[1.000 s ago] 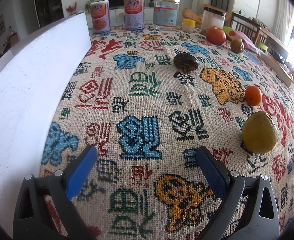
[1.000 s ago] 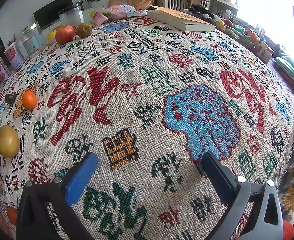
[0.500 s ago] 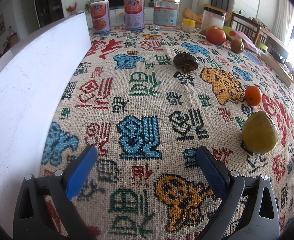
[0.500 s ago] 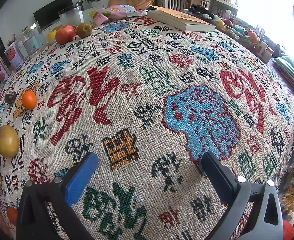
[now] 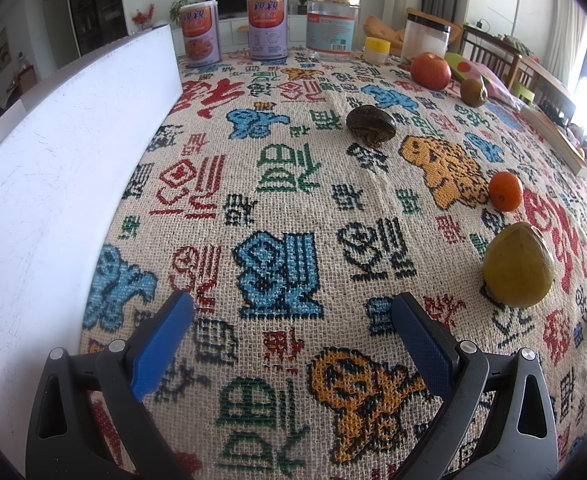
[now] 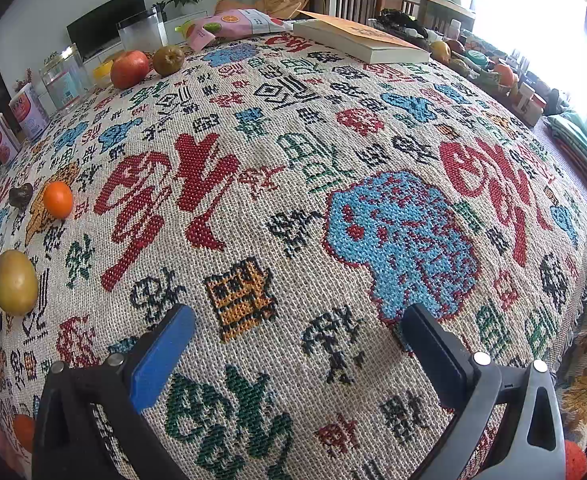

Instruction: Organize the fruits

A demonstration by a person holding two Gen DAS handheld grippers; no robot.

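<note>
Several fruits lie on a patterned tablecloth. In the left wrist view a yellow-green pear [image 5: 518,270] sits right of my left gripper [image 5: 291,306], which is open and empty. Beyond it lie a small orange [image 5: 505,191], a dark brown fruit [image 5: 370,124], a red apple [image 5: 430,71] and a brown-green fruit [image 5: 473,92]. In the right wrist view my right gripper [image 6: 299,320] is open and empty over bare cloth. The pear [image 6: 13,282], orange [image 6: 57,199], dark fruit [image 6: 20,195], apple [image 6: 129,69] and brown-green fruit [image 6: 168,60] lie far to its left.
A large white tray wall [image 5: 49,168] stands along the left. Two cans [image 5: 267,26], a glass jar [image 5: 330,26] and a white-filled jar [image 5: 424,42] line the far edge. A book [image 6: 359,40] and a pink snack bag [image 6: 235,24] lie at the back.
</note>
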